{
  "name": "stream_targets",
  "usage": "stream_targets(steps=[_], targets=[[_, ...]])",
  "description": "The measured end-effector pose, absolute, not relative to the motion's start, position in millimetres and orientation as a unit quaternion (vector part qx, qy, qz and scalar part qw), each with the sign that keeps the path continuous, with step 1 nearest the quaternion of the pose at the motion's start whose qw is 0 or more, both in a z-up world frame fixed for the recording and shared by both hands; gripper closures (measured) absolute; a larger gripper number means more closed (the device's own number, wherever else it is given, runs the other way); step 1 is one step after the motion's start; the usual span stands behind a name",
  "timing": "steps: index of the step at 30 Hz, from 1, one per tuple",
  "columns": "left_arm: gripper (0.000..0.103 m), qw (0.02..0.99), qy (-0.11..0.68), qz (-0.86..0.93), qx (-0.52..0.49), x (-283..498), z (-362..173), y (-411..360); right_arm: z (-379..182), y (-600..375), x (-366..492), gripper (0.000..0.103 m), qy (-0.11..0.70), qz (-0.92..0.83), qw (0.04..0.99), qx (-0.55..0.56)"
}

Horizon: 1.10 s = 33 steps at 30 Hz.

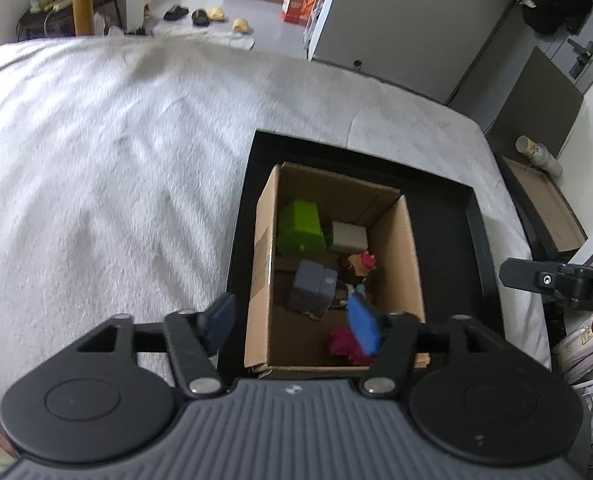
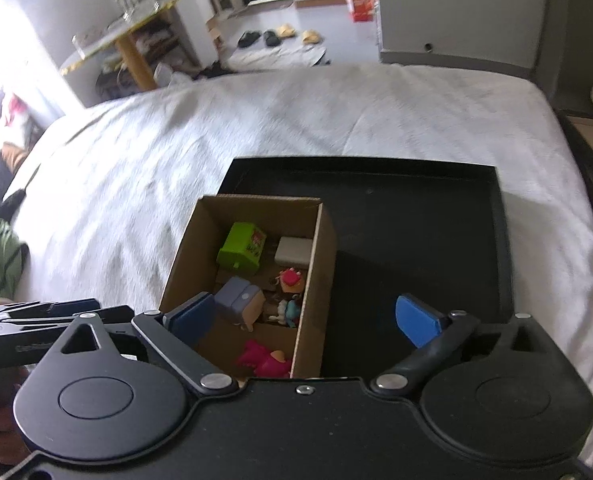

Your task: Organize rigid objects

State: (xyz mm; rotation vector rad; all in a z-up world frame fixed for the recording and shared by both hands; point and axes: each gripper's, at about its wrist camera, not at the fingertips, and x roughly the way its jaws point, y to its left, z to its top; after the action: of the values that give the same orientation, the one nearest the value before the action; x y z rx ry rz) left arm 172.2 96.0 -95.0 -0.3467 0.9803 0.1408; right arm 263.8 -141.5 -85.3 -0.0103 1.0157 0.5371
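Hovering over the cardboard box (image 1: 396, 248), both grippers are spread open with nothing between the pads. Left gripper (image 1: 292, 320) sits at the bottom of its frame, straddling the box's near end. Right gripper (image 2: 304, 320) hangs over the box's right wall and the black tray (image 2: 416, 208). Toys are already inside: pink toy (image 2: 262, 358) nearest, then the grey figure (image 2: 240, 300), green box (image 2: 242, 246) farthest. Box runs lengthwise away from both; I'd say left is closer.

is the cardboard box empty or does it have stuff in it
Not empty. The open-topped cardboard box holds a green toy, a grey block, a beige box and a pink toy.
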Motion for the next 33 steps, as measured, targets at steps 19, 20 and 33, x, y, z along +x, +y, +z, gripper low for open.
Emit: stream_targets(steps=[19, 20, 33], targets=[[0.005, 0.891, 0.425, 0.047, -0.155, 124, -21, 65, -42, -211, 215, 0.000, 0.420, 0.183, 0.887, 0.053], [0.004, 0.894, 0.421, 0.050, -0.148, 121, -17, 64, -40, -214, 211, 0.000, 0.417, 0.180, 0.889, 0.056], [0.001, 0.920, 0.366, 0.060, -0.126, 79, 21, 50, -17, -235, 178, 0.000, 0.387, 0.160, 0.905, 0.073]])
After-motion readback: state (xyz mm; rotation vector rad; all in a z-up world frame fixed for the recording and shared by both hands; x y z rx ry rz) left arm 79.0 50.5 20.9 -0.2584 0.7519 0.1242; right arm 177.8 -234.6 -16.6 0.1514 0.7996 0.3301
